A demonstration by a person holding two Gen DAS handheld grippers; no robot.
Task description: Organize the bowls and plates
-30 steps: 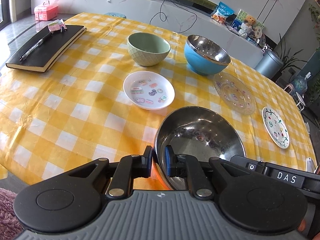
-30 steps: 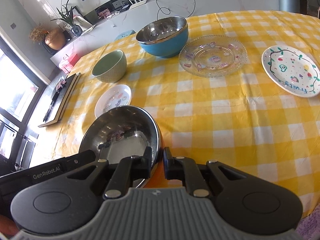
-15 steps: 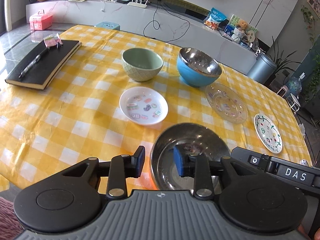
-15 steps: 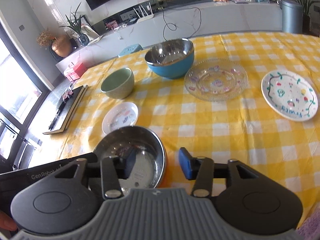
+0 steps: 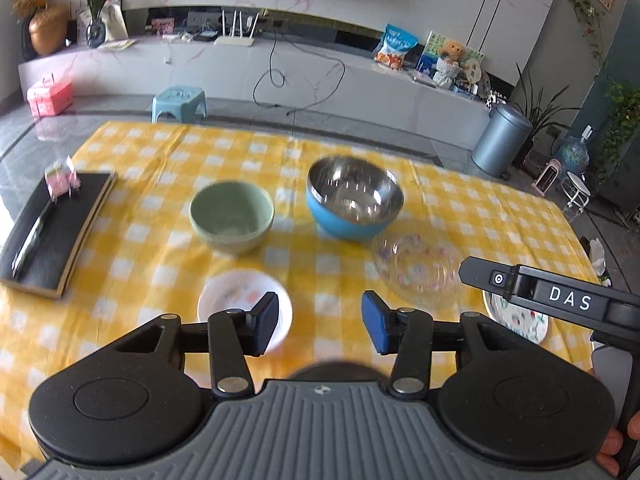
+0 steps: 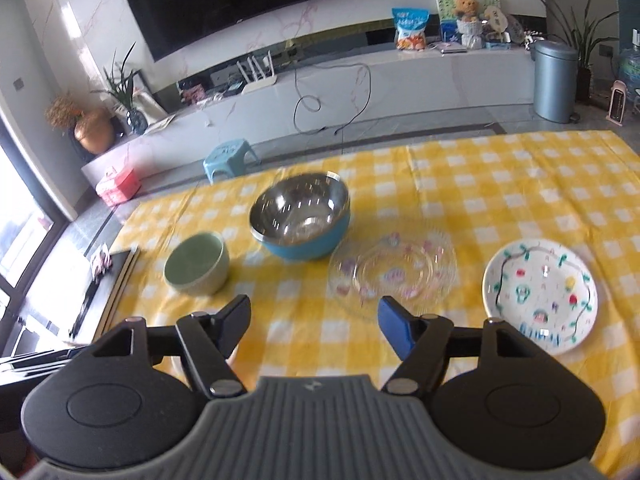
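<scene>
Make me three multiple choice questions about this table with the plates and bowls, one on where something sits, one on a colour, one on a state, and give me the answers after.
1. Where does the green bowl sit relative to the blue bowl in the right wrist view?
A. To its left
B. Inside it
C. On the glass plate

2. What colour is the checked tablecloth?
A. Red and white
B. Yellow and white
C. Plain grey

3. What is between the right gripper pads?
A. A spoon
B. The painted plate
C. Nothing

Answers: 1 A, the green bowl stands apart on the left. 2 B, yellow and white squares cover the table. 3 C, the jaws are opening with only cloth seen beyond them.
</scene>
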